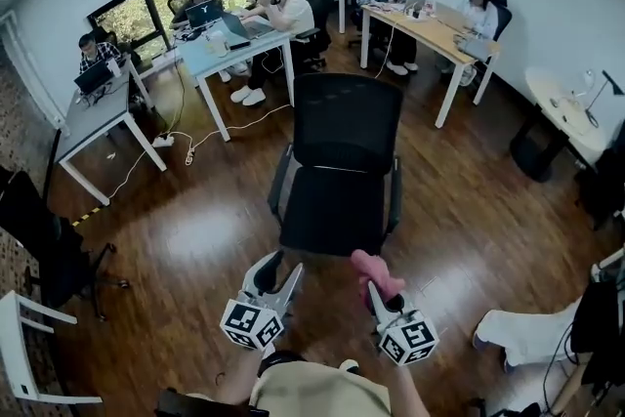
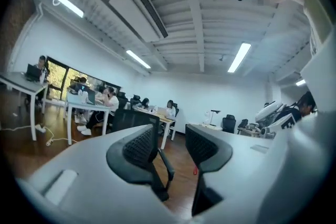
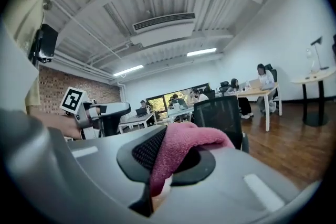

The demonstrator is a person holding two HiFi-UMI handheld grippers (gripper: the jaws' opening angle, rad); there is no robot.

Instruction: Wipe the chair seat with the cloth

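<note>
The cloth, pink and bunched, is clamped in the right gripper, which hangs just off the near right corner of the chair seat without my being able to tell whether it touches. The room is an office with a dark wood floor. From left to right, I see a white desk, a second white desk, a wooden desk and a round table, so three long desks and one round one, with people seated at the long ones. The black mesh chair stands alone in the middle, backrest on the far side, seat front turned towards me. I count two grippers and one cloth. The left gripper sits near the seat's front left corner. In its own view the left gripper has its jaws spread with only floor and the chair beyond showing in the gap. In the right gripper view the right gripper is closed on the cloth, which lies across the jaws with one end drooping down between them.
</note>
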